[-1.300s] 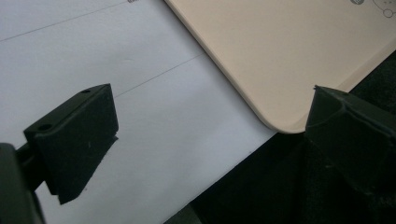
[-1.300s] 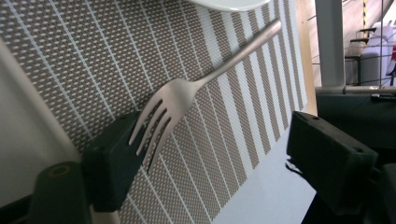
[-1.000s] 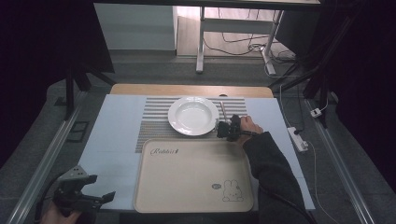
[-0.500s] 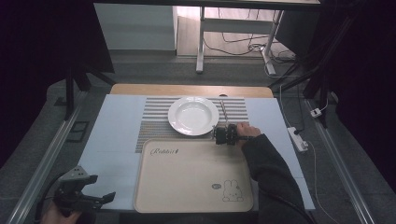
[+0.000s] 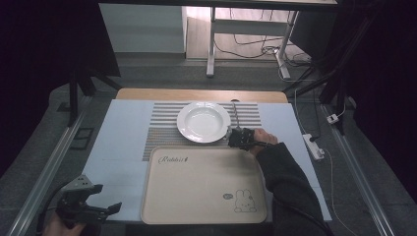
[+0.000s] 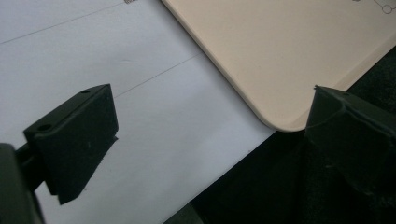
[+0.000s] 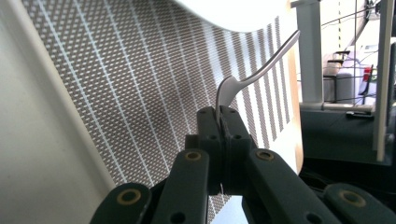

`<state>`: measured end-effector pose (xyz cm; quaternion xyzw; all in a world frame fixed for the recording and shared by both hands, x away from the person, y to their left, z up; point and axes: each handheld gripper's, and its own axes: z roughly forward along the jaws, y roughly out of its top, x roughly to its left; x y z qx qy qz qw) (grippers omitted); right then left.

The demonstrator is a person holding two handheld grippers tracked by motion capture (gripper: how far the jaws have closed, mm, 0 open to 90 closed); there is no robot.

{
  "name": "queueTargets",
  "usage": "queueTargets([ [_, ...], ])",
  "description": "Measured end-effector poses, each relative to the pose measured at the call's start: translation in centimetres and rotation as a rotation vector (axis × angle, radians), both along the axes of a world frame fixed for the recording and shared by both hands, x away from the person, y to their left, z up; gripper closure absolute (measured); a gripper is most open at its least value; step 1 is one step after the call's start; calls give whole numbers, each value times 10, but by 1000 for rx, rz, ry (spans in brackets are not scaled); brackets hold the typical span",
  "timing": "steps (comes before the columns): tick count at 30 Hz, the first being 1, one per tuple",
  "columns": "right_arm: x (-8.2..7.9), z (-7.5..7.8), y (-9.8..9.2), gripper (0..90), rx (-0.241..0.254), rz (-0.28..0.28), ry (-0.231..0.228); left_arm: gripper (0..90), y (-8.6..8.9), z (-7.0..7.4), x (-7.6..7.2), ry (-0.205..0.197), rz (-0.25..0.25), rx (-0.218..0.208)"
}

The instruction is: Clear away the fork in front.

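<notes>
While the right gripper [image 7: 220, 116] sits just beside the plate [image 5: 203, 121], its jaws have just been closing and now stand clenched on a piece of metal cutlery [image 7: 254, 73].

Item 1, cutlery: a slim silver handle (whether fork or spoon cannot be told, the working end being hidden between the jaws). In the right gripper view it is pinched at one end, with the handle curving up and away over the striped placemat [image 7: 116, 88]. A second ago the jaws stood apart above it; half a second ago the hand had dropped toward the mat. Judged from that, the grasp is made and the lift is the next step.

Item 2, plate: white, round, shallow, lying on the placemat at the far middle of the desk [image 5: 118, 147]. Nothing in it.

Item 3, tray [image 5: 201, 184]: beige, rectangular, printed with a small rabbit, lying near the person's edge of the desk, its far edge close to the plate. Nothing on it.

Item 4, left gripper [image 5: 83, 206]: held at the near left corner of the desk, unmoved, jaws released and wide with nothing between them; the tray's rounded corner [image 6: 280, 122] lies beyond them.
</notes>
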<state>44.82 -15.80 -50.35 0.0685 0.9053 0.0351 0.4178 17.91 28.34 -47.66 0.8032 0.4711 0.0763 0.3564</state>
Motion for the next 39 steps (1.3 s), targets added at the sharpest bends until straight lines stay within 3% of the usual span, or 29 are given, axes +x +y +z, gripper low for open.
queueTargets([
  [1,-1,4,-4,892,51,-2,26,20,0,0,0,-2,0,-1],
  [6,-5,13,-10,892,101,-22,14,5,1,1,-1,-11,-2,-8],
  [8,-9,21,-16,892,157,-32,20,0,0,1,-1,-16,-3,-9],
  [9,-11,23,-17,893,200,-65,35,0,0,1,-2,-17,-5,-10],
  [12,-14,31,-23,892,285,-64,50,0,-2,3,-2,-36,-26,-25],
  [13,-14,31,-23,892,285,-64,50,0,-2,3,-2,-36,-26,-25],
  [14,-16,36,-26,893,346,-72,68,0,-2,3,-2,-42,-32,-25],
  [16,-19,42,-30,893,398,-77,82,0,-4,4,-2,-56,-46,-25],
  [17,-19,42,-30,893,398,-77,82,0,-5,4,-1,-62,-57,-30],
  [18,-23,46,-33,892,447,-77,101,0,-5,4,0,-62,-68,-38],
  [24,-39,56,-39,893,531,-54,130,0,-11,6,5,-66,-130,-60],
  [25,-42,57,-39,892,542,-47,141,0,-13,6,8,-63,-151,-88],
  [26,-42,57,-39,892,542,-47,141,0,-13,6,8,-63,-151,-88],
  [28,-54,62,-41,892,585,-31,157,0,-15,6,11,-94,-187,-114],
  [30,-61,64,-42,892,610,-11,173,0,-16,6,12,-100,-193,-125],
  [32,-70,66,-42,892,627,8,187,0,-18,6,16,-125,-211,-126],
  [39,-100,67,-38,892,682,69,260,0,-23,5,28,-129,-231,-126],
])
